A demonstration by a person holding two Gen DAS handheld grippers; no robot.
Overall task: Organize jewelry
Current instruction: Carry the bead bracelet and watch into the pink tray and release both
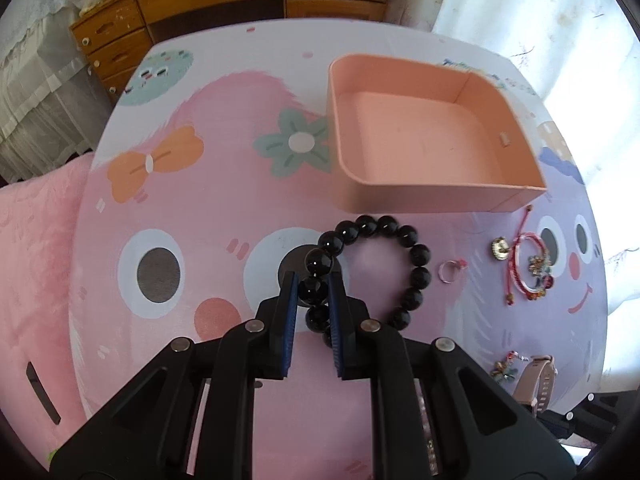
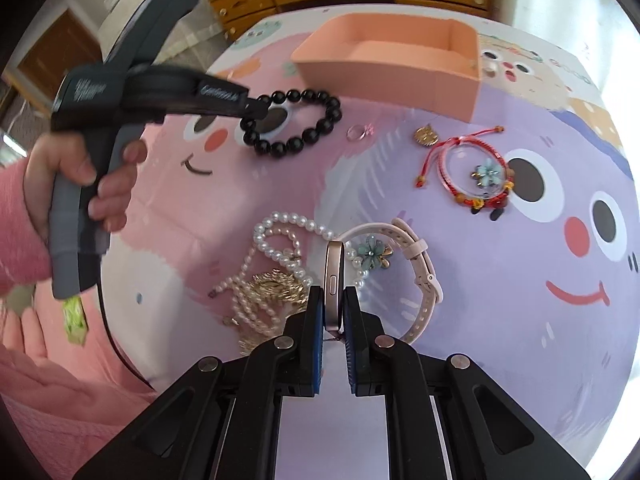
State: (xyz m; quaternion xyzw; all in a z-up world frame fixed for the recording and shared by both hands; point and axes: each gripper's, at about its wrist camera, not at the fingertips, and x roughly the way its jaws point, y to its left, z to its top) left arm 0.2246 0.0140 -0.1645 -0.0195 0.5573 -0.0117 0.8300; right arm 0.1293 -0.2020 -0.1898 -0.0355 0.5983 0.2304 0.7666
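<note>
Jewelry lies spread over a cartoon-printed table [image 1: 208, 208], in front of an empty pink box [image 1: 424, 136] standing at the far side. The left gripper [image 1: 314, 292] has its jaws clamped on one bead of the black bead bracelet [image 1: 416, 256], which lies just near the box. The right gripper [image 2: 333, 308] has its jaws clamped on the body of a pink watch [image 2: 335, 276], held on edge.

Only the right wrist view shows the pearl necklace [image 2: 280, 240] and a gold brooch [image 2: 276, 286] left of the watch, and also the person's left hand [image 2: 80, 184] in a pink sleeve. Both views show a small ring [image 1: 450, 270], a gold charm [image 1: 500, 248] and a red cord bracelet [image 1: 532, 264] on the right.
</note>
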